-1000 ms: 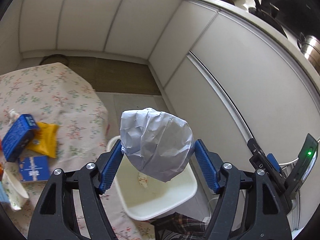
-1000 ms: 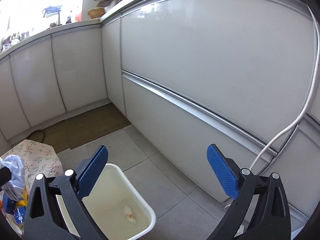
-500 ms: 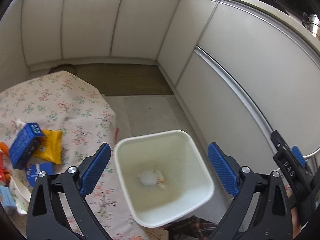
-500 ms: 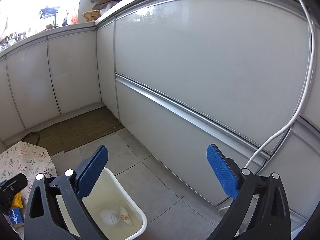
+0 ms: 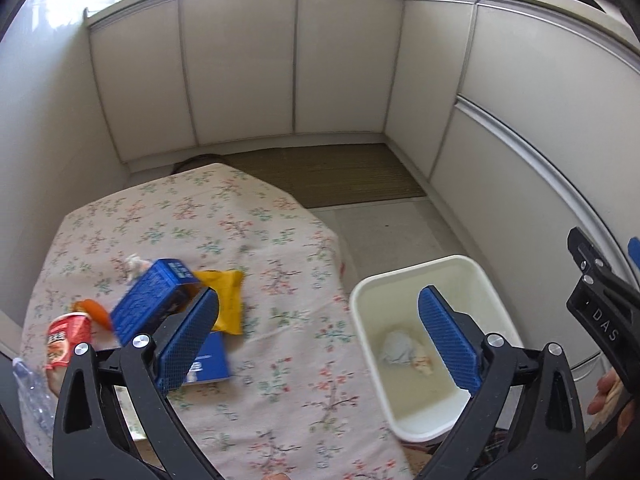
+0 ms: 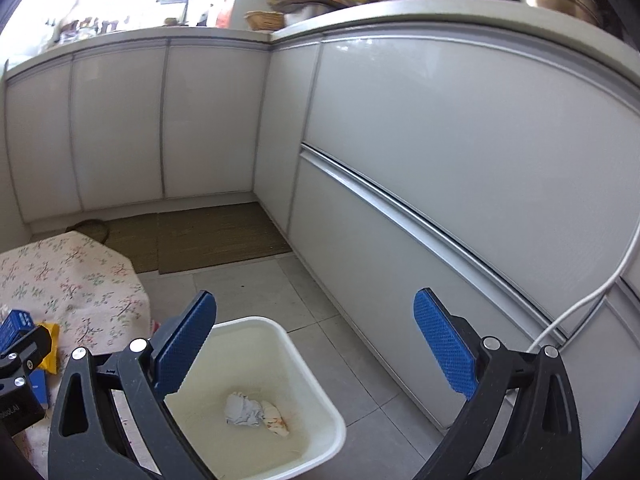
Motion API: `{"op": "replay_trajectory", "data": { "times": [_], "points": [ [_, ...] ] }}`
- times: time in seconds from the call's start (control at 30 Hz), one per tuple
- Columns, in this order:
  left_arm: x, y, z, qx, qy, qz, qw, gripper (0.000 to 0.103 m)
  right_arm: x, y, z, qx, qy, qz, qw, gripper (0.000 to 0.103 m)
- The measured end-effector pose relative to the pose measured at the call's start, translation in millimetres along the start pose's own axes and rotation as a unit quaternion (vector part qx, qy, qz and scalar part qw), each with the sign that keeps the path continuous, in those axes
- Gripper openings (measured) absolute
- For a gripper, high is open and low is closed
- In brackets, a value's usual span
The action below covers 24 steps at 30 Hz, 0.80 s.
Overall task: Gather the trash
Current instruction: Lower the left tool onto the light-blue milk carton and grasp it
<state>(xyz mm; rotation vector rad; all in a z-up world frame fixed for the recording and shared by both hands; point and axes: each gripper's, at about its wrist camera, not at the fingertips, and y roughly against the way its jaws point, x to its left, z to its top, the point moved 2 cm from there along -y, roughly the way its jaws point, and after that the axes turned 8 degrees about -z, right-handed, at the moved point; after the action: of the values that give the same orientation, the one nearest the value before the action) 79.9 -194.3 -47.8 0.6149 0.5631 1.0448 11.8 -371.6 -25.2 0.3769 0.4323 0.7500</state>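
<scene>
Both grippers stand with jaws wide apart and nothing between the blue pads. Left gripper [image 5: 318, 334]: its jaws have just been opening, and now hang empty over the edge of the table [image 5: 280, 412] and the rim of the bin. Right gripper [image 6: 314, 350]: also gaping, empty, aimed over the bin toward the cabinet fronts.

White bin [image 5: 362, 332] sits on the tiled floor, just beside the table's edge, at 4 o'clock in the left wrist view and at 6 o'clock in the right wrist view. Inside, on its bottom, lie a crumpled grey paper ball [image 6: 242, 410] and, touching it, a smaller white scrap with orange stains [image 6: 276, 420].

On the floral tablecloth, at 8 to 9 o'clock in the left wrist view, uncollected items lie close together: a blue booklet [image 5: 212, 362] partly behind the left pad, a blue carton [image 5: 152, 304] tilted over a yellow packet [image 5: 228, 296], an orange piece [image 5: 96, 312], a red cup [image 5: 66, 340] and a clear plastic bottle [image 5: 30, 396] at the frame edge. A small white scrap [image 5: 134, 264] lies beyond the carton.

Farther off, at 12 o'clock, a brown mat [image 5: 332, 172] lies along white cabinets [image 5: 240, 68].
</scene>
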Motion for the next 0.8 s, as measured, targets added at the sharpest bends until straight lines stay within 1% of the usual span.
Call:
{"op": "replay_trajectory", "data": {
  "times": [0.17, 0.3, 0.37, 0.5, 0.57, 0.63, 0.7, 0.8],
  "points": [
    [38, 8, -8, 0.01, 0.016, 0.034, 0.9993, 0.096, 33, 11, 2, -0.006, 0.025, 0.025, 0.999, 0.096],
    [78, 7, -16, 0.034, 0.04, 0.056, 0.9971, 0.096, 60, 18, -1, -0.003, 0.052, 0.047, 0.998, 0.096],
    [99, 7, -21, 0.046, 0.057, 0.064, 0.9952, 0.096, 73, 22, 0, -0.008, 0.065, 0.05, 0.997, 0.096],
    [143, 9, -32, 0.073, 0.083, 0.086, 0.9901, 0.096, 100, 32, -4, -0.013, 0.092, 0.066, 0.994, 0.096],
    [163, 10, -36, 0.089, 0.084, 0.096, 0.9879, 0.096, 112, 33, -5, -0.01, 0.103, 0.076, 0.992, 0.096],
    [190, 14, -40, 0.108, 0.079, 0.116, 0.9841, 0.096, 125, 37, -8, -0.008, 0.116, 0.083, 0.99, 0.096],
    [214, 21, -44, 0.122, 0.084, 0.128, 0.9806, 0.096, 139, 41, -11, -0.01, 0.132, 0.091, 0.987, 0.096],
    [246, 33, -53, 0.145, 0.102, 0.126, 0.976, 0.096, 156, 46, -16, -0.013, 0.152, 0.102, 0.983, 0.096]
  ]
}}
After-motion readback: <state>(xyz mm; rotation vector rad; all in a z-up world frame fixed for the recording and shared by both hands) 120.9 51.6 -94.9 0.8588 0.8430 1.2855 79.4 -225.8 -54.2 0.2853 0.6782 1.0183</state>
